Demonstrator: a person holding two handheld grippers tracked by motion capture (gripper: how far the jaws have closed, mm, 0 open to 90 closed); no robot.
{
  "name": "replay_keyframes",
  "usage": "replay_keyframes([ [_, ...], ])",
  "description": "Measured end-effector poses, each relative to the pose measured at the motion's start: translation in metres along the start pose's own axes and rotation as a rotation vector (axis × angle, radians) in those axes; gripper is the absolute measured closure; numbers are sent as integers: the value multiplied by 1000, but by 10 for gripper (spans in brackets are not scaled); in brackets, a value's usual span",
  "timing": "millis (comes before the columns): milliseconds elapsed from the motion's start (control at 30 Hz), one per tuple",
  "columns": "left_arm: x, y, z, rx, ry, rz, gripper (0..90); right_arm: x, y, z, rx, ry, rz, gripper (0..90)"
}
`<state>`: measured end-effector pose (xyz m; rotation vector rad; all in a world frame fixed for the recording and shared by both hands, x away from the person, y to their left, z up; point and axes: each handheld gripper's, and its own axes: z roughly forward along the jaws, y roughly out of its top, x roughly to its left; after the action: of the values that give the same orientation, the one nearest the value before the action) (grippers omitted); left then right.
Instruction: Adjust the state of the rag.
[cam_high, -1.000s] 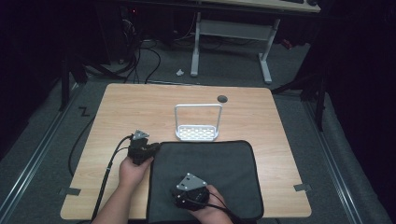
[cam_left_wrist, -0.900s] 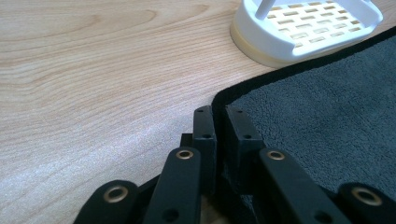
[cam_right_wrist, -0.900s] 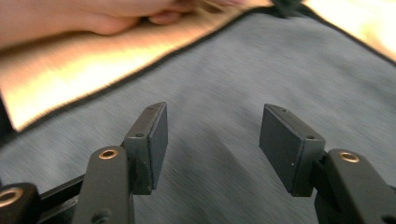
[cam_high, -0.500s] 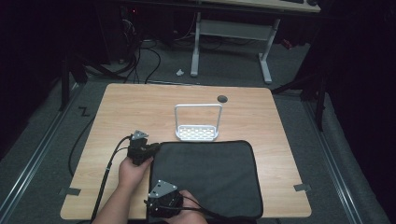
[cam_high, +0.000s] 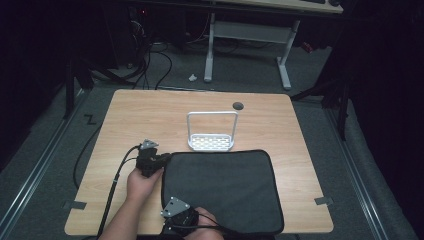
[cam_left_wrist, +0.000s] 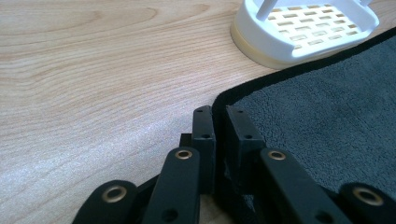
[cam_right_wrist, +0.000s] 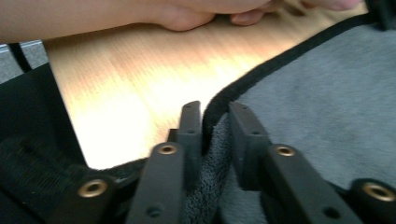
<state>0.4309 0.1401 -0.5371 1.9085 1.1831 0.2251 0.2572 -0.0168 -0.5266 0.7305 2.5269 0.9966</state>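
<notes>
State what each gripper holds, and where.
Left gripper clamps the grey mat at its far-left corner; right gripper pinches its near-left corner edge.

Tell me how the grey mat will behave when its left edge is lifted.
The grey mat looks like soft fleecy cloth, so it will probably droop and fold rather than stay flat. Its edge already bunches between the jaws of the right gripper, which suggests it is thin and light. The left gripper pinches the far corner, so the edge between may sag.

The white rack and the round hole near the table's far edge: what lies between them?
Nothing but bare wood. In the high view, the rack and hole are parted by plain tabletop.
</notes>
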Motion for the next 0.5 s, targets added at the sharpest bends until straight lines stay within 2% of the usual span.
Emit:
replay_keyframes([
  [300,2,0,0,-4,-6,-22,836,-6,0,-21,-73,-42,0,815],
  [400,3,0,-2,-13,-28,-21,839,-5,0,-28,-94,-57,-5,814],
  [500,6,0,-5,-36,-50,-59,844,-6,1,-34,-122,-66,-3,814],
])
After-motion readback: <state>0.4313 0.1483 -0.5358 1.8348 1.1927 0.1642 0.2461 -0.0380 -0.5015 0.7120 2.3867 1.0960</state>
